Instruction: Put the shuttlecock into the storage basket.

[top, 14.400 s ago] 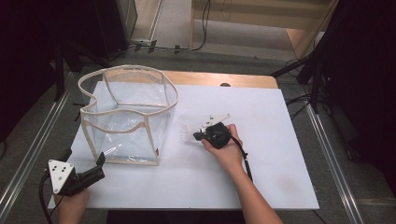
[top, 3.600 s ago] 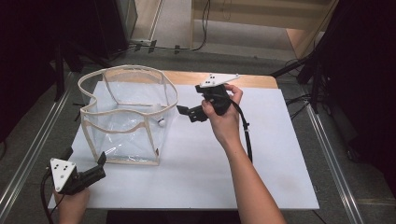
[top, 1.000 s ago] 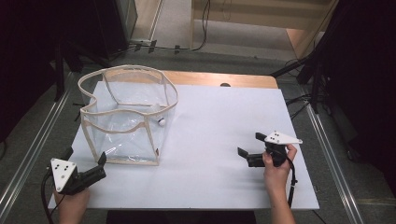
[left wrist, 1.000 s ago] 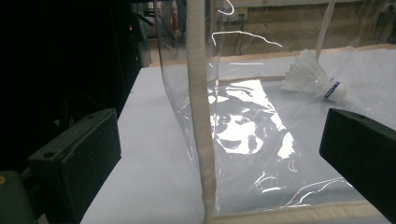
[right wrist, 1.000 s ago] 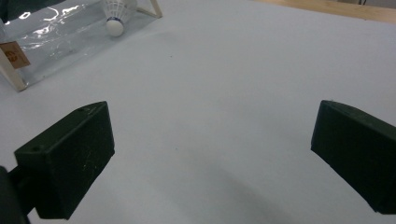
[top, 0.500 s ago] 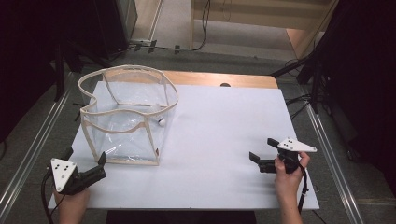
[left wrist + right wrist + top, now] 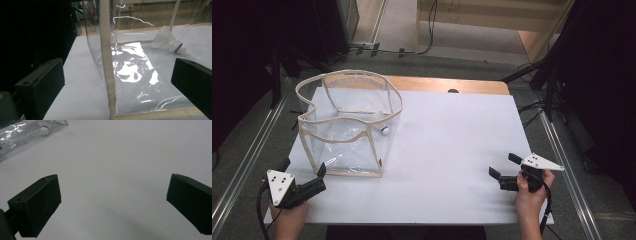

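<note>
Your white, matte table top point(image 7: 452, 150) lies flat before you, with a strip of bare wood along its far edge and grey metal rails down both sides.

On its left half stands the clear plastic bag with cream fabric-trimmed edges point(image 7: 349, 125). It is upright and open at the top; its rim sags into a wavy loop, and its see-through walls are creased and throw bright glare. In the left gripper view a cream seam point(image 7: 107, 62) runs top to bottom right in front of you, with the wrinkled film behind it.

Your left gripper point(image 7: 302, 182), black with a grey three-cornered plate on top, sits at the near left corner of the table, just beside the bag's near left corner. Its jaws stand wide apart and grip nothing; that seam stands between them, though you cannot tell whether either one touches it.

Your right gripper point(image 7: 504, 172) rests at the near right of the table, well apart from the bag, pointing left across bare white surface. Its jaws too are spread wide and empty.

The small white feathered shuttlecock with a rounded cork tip and a blue band point(image 7: 168, 41) lies on its side inside the bag, at its right wall, cork tip toward the right gripper. From your left gripper, the seam and film stand in the way of it.
</note>
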The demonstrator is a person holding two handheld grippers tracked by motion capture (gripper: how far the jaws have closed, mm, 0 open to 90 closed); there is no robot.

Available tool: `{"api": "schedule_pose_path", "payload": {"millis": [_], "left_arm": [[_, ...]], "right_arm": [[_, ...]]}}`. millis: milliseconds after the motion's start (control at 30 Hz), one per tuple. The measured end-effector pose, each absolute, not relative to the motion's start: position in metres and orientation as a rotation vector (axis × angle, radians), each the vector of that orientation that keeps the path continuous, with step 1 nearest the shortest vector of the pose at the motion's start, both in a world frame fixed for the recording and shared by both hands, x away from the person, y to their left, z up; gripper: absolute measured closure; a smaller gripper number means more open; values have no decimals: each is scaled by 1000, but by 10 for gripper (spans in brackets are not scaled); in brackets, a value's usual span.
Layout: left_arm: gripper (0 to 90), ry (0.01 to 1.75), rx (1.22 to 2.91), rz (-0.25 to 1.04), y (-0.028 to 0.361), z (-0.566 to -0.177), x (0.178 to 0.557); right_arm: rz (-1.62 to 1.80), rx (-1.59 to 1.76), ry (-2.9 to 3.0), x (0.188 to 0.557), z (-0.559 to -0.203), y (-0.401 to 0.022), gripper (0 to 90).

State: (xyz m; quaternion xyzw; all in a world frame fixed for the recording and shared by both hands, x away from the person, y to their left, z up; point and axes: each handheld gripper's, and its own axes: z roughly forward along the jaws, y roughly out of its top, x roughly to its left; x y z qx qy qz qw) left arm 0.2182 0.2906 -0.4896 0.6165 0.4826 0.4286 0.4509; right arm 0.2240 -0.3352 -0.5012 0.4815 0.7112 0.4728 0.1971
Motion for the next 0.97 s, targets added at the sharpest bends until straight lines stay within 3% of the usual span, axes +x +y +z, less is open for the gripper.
{"api": "schedule_pose_path", "payload": {"millis": [967], "left_arm": [[0,1194,1519,1038,293,-489,218]], "right_arm": [[1335,1396,1877,194,-506,-379,0]]}}
